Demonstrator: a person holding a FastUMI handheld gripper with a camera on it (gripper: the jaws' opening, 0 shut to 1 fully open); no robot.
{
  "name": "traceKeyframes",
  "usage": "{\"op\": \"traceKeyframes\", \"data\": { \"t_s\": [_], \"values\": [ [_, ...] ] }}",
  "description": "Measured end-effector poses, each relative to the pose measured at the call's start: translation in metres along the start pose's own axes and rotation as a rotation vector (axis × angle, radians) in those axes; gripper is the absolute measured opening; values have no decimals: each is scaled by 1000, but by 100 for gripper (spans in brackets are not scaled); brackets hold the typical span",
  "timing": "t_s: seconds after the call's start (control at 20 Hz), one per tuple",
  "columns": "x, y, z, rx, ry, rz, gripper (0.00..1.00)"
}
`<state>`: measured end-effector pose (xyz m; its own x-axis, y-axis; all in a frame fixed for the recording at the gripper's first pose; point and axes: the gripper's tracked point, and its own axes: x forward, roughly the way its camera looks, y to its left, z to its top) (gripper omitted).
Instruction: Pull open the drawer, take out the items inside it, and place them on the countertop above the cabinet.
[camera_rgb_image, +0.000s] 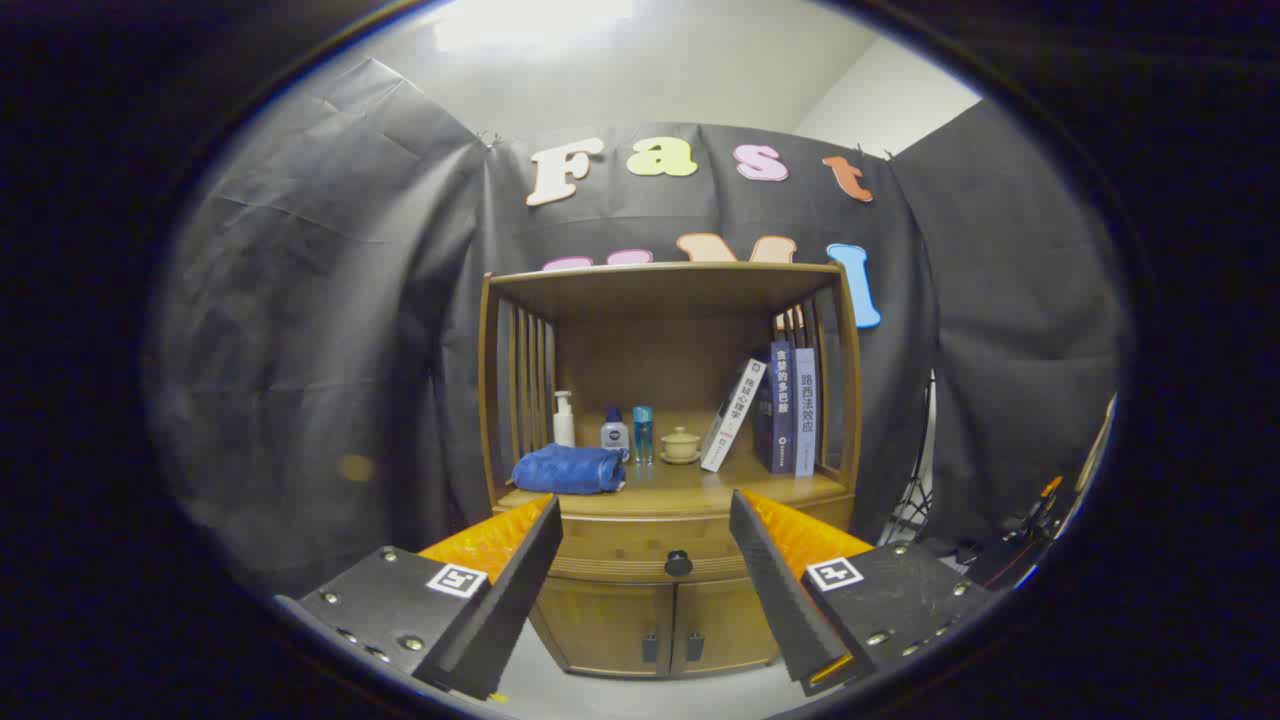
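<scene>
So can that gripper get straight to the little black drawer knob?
Probably yes: the gripper is open, the drawer knob sits between and beyond its fingers, and nothing lies between them. The drawer looks shut.

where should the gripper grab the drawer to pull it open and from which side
Grip the small dark round knob at the middle of the closed drawer front, coming straight in from the front. It stands out from the flat panel, the only part the fingers can close on. The gripper is open, apart from the cabinet, with the knob between its fingers.

Chinese titles readable on book spines: 路西法效应 on one book (805, 410), 贪婪的多巴胺 on its neighbour (781, 405).
</scene>
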<state>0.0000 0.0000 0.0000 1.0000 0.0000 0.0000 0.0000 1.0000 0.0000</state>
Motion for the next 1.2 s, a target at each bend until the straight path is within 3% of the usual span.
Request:
{"op": "traceKeyframes", "data": {
  "t_s": [0.95,1.2],
  "values": [
    [-2,-8,15,1,-36,8,100],
    [9,-21,6,-10,-29,-25,100]
  ]
}}
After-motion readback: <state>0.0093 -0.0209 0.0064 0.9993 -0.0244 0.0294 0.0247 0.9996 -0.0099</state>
